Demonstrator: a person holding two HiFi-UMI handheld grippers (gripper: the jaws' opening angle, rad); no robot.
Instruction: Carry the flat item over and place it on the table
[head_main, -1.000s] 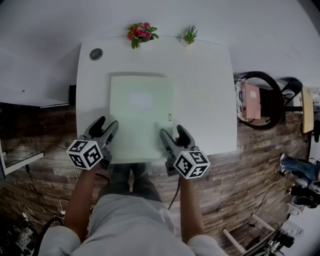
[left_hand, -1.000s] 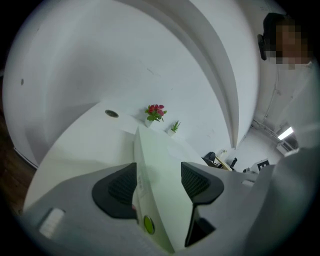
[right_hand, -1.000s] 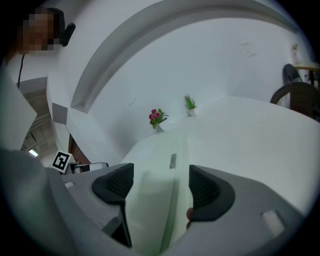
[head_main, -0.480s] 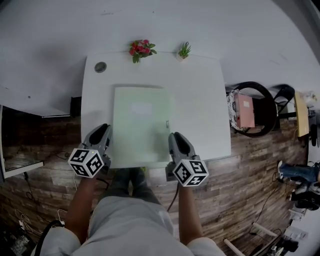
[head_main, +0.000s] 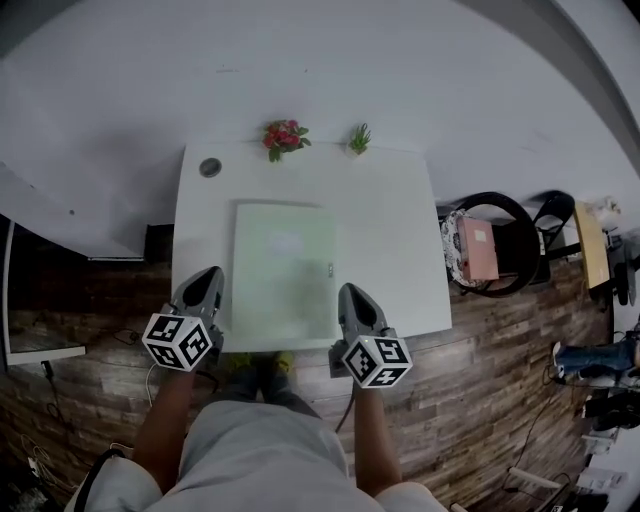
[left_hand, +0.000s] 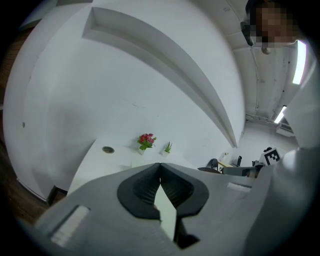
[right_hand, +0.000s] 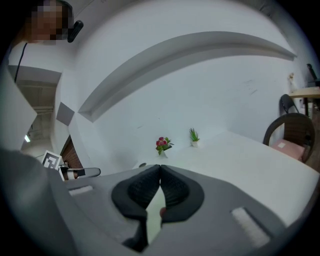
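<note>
Table (head_main: 400, 230): white, wood floor around it.
Sheet (head_main: 285, 270): pale green, flat on table, reaching near edge.
Left gripper (head_main: 205, 277): jaws pressed together, empty, beside sheet's left edge.
Right gripper (head_main: 350, 293): same, right edge.
Flowers (head_main: 284, 136): far edge.

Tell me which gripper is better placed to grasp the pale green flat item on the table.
Right, only slightly. The right gripper, jaws shut and empty, sits close beside the near right corner of the flat item; the left gripper stands a little further off its left edge. Both must open first.
</note>
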